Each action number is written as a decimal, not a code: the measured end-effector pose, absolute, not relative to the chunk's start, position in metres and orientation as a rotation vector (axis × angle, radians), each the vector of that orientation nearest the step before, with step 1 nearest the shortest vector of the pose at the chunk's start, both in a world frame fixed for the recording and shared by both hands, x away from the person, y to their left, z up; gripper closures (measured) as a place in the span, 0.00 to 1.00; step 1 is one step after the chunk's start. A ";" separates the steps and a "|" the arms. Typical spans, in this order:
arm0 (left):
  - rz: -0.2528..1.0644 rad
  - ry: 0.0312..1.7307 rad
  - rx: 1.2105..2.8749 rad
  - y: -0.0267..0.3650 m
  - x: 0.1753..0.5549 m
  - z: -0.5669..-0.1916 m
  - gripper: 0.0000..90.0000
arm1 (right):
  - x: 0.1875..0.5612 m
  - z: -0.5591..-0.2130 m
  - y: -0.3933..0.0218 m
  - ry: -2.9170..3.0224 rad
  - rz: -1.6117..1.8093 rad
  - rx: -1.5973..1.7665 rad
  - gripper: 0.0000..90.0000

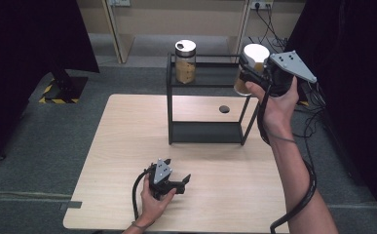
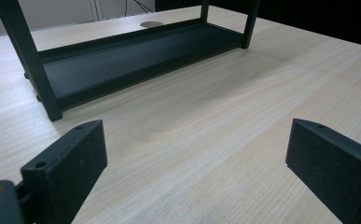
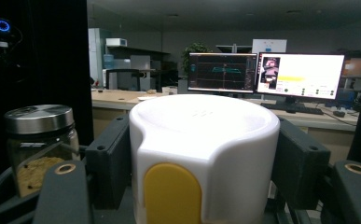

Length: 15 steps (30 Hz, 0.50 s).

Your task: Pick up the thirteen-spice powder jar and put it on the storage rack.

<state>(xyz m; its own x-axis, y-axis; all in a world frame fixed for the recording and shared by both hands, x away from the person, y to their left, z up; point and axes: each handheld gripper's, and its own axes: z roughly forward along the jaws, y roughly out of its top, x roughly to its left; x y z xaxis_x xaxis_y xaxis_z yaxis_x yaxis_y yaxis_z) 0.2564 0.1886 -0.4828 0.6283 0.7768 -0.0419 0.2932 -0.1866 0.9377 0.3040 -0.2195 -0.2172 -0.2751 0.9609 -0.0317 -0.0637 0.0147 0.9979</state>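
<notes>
My right gripper is shut on a jar with a white lid, held in the air at the right end of the black shelf rack's top tier. In the right gripper view both pads press the white lid, which has a yellow tab on its front. A second jar with a metal lid stands on the top tier's left part, and it is the jar with the metal lid at the left of the right gripper view. My left gripper rests low over the table's near side, open and empty; its fingers stand wide apart.
The black rack's lower tray sits on the light wooden table. A round dark hole marks the tabletop behind the rack. Cables trail from both grippers. Desks with lit monitors stand far behind.
</notes>
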 end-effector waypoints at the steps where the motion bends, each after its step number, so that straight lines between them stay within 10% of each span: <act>1: 0.551 0.871 1.759 0.189 0.257 -0.483 0.05 | 0.307 -0.216 -0.218 1.375 1.417 1.002 0.34; 15: 0.546 0.874 1.752 0.191 0.258 -0.483 0.05 | 0.349 -0.207 -0.207 1.374 1.349 1.061 0.34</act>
